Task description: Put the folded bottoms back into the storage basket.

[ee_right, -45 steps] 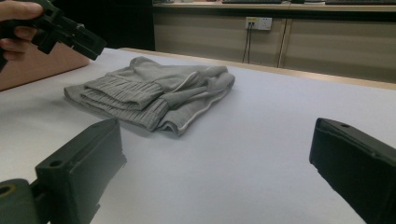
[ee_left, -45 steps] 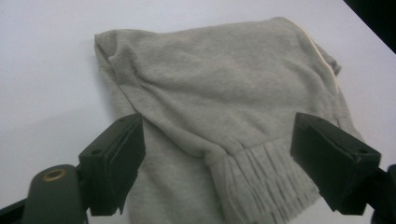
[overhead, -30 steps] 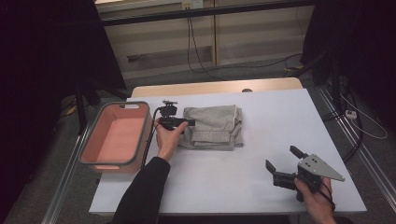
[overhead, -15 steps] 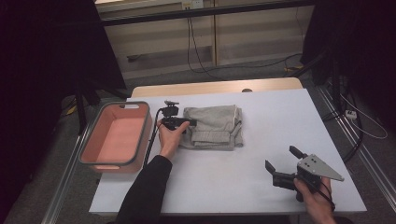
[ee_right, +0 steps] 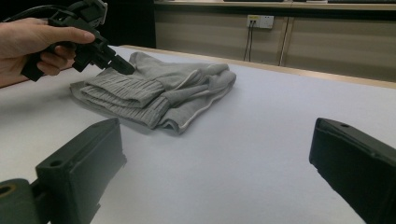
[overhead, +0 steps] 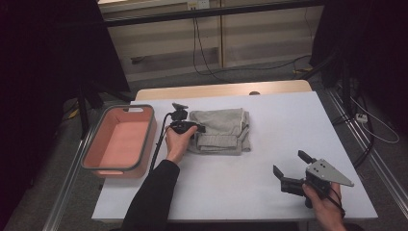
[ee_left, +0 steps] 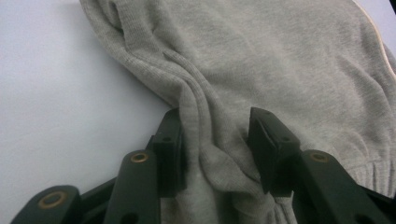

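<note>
one pink bin [overhead: 120, 142] sits left of the folded grey garment [overhead: 221, 131] mid-table, its long side running left-right. the left gripper [ee_left: 215, 140], jaws just closing, pinches a fold at its left edge; the right gripper [overhead: 288, 168] hangs wide open, well apart.

The left gripper [overhead: 198, 128] is a black handheld tool with a small round knob on top and a black cable trailing off its rear along the person's long dark sleeve [overhead: 151, 199]; in its own view its two matt black jaws end in blocky rectangular pads [ee_left: 268, 142] and carry brass-coloured rivets at the joints. The right gripper [overhead: 290, 165] is black as well, with two squared jaws, a flat grey three-cornered plate [overhead: 328, 172] on top dotted with small dark screws, and a thin black cable looping around the bare hand [overhead: 323, 202] below it.
</note>
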`<state>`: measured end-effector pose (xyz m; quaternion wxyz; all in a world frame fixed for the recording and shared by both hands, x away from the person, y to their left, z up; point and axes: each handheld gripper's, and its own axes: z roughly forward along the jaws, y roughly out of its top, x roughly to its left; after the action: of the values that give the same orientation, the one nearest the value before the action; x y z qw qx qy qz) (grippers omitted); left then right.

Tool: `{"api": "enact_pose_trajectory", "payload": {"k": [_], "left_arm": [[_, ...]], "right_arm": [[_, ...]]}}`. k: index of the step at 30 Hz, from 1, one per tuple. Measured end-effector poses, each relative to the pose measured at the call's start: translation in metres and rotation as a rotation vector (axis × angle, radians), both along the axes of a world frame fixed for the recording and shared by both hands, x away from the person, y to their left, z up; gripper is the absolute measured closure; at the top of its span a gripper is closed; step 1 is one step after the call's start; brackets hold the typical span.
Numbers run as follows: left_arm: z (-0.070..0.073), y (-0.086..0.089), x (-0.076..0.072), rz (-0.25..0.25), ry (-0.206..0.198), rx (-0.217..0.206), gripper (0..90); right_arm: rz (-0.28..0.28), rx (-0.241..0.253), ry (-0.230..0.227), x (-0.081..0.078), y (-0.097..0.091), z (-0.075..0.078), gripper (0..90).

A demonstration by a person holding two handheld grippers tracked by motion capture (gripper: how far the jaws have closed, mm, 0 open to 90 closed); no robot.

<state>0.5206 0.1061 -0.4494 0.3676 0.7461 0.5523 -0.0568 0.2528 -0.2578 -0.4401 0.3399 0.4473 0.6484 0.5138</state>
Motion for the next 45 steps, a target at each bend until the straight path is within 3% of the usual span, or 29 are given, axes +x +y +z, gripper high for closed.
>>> {"api": "enact_pose_trajectory", "payload": {"k": [1,5,9,15,17,20,23,29,38,42,45], "left_arm": [[-0.001,-0.001,0.0,-0.016,0.02,-0.024,62.3],[-0.003,-0.008,-0.003,-0.021,-0.008,0.004,72.5],[-0.004,-0.004,-0.001,-0.036,0.007,-0.024,78.1],[-0.001,0.002,-0.003,-0.057,-0.027,-0.066,79.1],[0.006,0.002,-0.006,-0.049,-0.055,-0.103,79.3],[0.012,0.003,-0.008,-0.056,-0.072,-0.123,79.7],[0.021,0.003,-0.012,-0.079,-0.113,-0.152,80.0],[0.026,0.001,-0.021,-0.114,-0.158,-0.166,80.3],[0.042,0.005,-0.027,-0.13,-0.19,-0.197,80.9],[0.047,0.008,-0.027,-0.135,-0.188,-0.247,81.0],[0.052,0.009,-0.03,-0.147,-0.196,-0.237,81.1]], "right_arm": [[0.0,0.0,0.0,0.0,0.0,0.0,2.6],[-0.003,0.002,0.001,0.0,0.0,0.0,2.7],[0.001,0.001,0.0,0.0,0.0,0.0,2.7],[-0.004,0.002,0.003,0.0,-0.001,0.0,2.7],[-0.004,0.004,0.002,-0.001,0.0,0.0,2.7],[-0.005,0.003,0.001,-0.001,0.0,0.0,2.7],[-0.006,0.005,0.001,-0.001,0.0,0.0,2.7],[-0.005,0.003,0.004,-0.001,-0.001,0.0,2.7],[-0.009,0.001,0.004,-0.001,-0.001,0.0,2.8],[-0.011,0.004,0.003,-0.001,0.0,0.0,2.8],[-0.015,0.003,0.004,-0.001,-0.001,0.0,2.8]]}}
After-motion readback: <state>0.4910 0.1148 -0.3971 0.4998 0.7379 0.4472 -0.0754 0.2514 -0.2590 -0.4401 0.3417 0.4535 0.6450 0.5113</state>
